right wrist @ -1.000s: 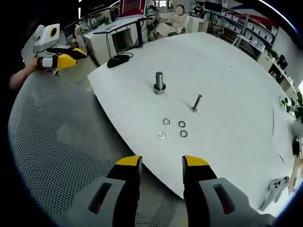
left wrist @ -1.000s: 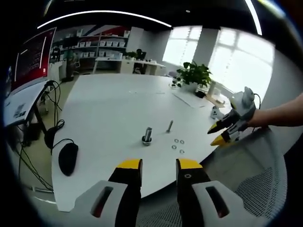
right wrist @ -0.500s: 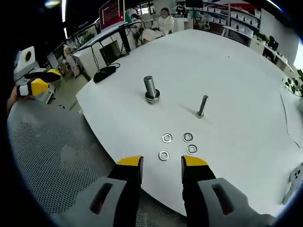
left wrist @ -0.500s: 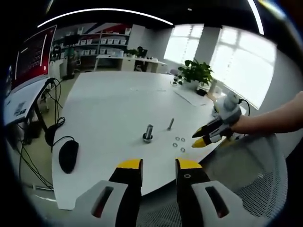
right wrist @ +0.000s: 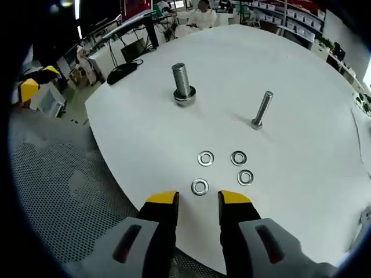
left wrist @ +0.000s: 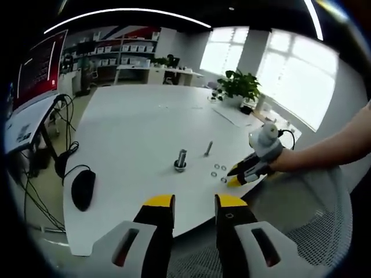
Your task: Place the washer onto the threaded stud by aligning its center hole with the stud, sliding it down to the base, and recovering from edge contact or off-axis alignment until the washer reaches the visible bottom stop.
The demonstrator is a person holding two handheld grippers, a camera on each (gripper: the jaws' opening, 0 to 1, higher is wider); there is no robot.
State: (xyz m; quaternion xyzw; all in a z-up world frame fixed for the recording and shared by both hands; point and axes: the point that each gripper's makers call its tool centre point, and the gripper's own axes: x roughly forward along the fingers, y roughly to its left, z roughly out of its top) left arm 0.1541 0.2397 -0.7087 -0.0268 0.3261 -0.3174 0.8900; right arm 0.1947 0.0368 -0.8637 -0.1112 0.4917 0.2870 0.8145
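Now the right gripper, jaws apart and empty, hovers just before the nearest washer; picking it up comes next, then carrying it to the stud. Left gripper, also parted and empty, waits off the table.

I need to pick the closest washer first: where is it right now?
In the right gripper view, the nearest washer lies flat on the white table, just ahead of the open right tool, at the near-left corner of the four-washer cluster.

Legible text: none. Red wall screen, at ten o'clock in the left gripper view, carries white lines too blurred to read.
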